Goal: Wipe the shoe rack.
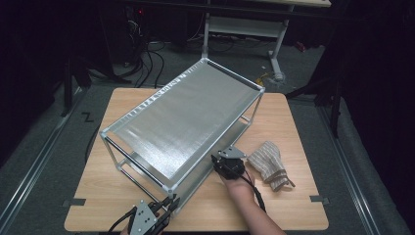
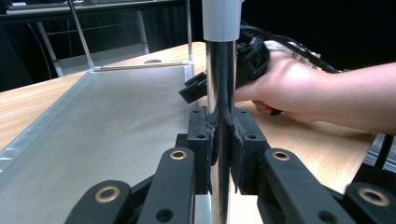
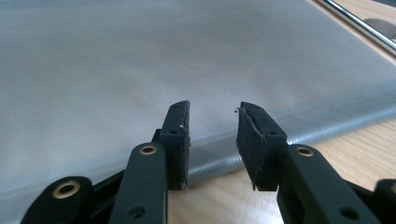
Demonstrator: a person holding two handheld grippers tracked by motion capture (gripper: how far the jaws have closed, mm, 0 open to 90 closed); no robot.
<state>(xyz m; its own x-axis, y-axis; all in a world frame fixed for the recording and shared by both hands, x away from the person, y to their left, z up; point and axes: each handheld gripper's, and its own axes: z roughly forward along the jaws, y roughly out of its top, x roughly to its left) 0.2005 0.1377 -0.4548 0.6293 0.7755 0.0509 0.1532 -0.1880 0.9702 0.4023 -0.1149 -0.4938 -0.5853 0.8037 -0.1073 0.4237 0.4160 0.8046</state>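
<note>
Metal shelf rack [image 1: 186, 115], two-tiered with silver mesh shelves, stands askew on a wooden table [image 1: 293, 127]. At the rack's near corner, the left gripper [image 1: 169, 203] has its jaws pinching the upright chrome post [image 2: 220, 70]; its own view shows the pads pressed against the post. The right gripper [image 1: 215, 159] sits at the rack's lower shelf edge; its view [image 3: 212, 135] shows the jaws spread apart, holding nothing, the mesh just beyond the fingertips. Right of the rack lies a striped cloth [image 1: 268, 164]. No writing is legible.

a lab: black curtains [image 1: 377, 98], floor cables [image 1: 147, 63].
</note>
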